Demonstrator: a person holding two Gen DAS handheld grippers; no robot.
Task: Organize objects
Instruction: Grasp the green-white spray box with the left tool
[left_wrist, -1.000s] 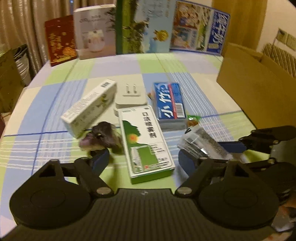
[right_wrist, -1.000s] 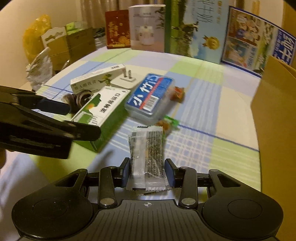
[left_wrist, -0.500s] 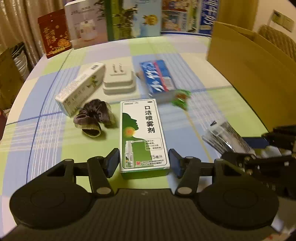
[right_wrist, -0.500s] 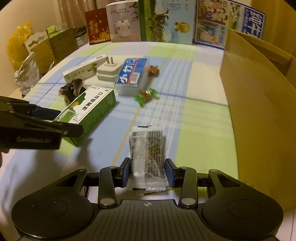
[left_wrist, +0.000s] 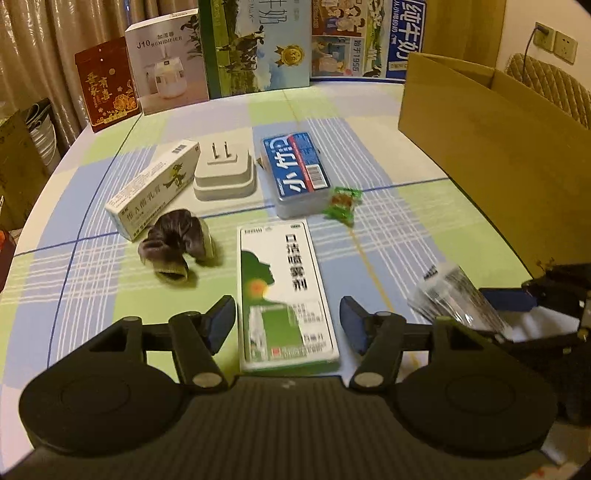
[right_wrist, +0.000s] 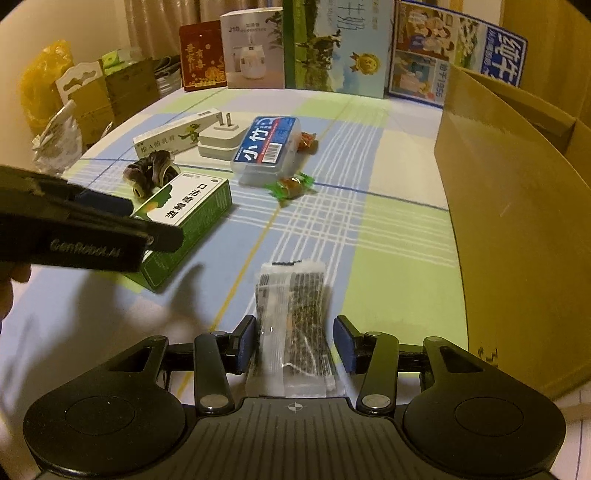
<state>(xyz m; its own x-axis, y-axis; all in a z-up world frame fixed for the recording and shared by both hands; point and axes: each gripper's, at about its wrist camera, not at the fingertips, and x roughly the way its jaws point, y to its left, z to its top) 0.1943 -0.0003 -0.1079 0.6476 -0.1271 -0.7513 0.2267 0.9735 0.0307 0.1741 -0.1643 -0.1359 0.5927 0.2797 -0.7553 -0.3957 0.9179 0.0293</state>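
Note:
A green-and-white spray box (left_wrist: 284, 291) lies flat on the checked tablecloth (left_wrist: 388, 229), lengthwise between the fingers of my left gripper (left_wrist: 287, 306). Its jaws are opening, and a thin gap shows on each side of the box. A clear packet of dark snack (right_wrist: 293, 317) lies between the fingers of my right gripper (right_wrist: 294, 325). Those jaws are opening too, and the pads stand off the wrapper. In the left wrist view the same packet (left_wrist: 454, 299) shows at the right, close to the tall cardboard box (left_wrist: 498, 155).
Further back lie a long white box (left_wrist: 155, 188), a dark scrunchie (left_wrist: 173, 245), a white plug adapter (left_wrist: 225, 175), a blue-labelled clear case (left_wrist: 297, 173) and a green-wrapped candy (left_wrist: 341, 201). An orange candy (right_wrist: 306, 140) sits behind the case. Printed cartons (left_wrist: 258, 44) stand along the far edge.
My left gripper came in line with the green box, narrowed around it, then widened slightly. My right gripper shifted toward the cardboard box, and its pads have parted from the packet.

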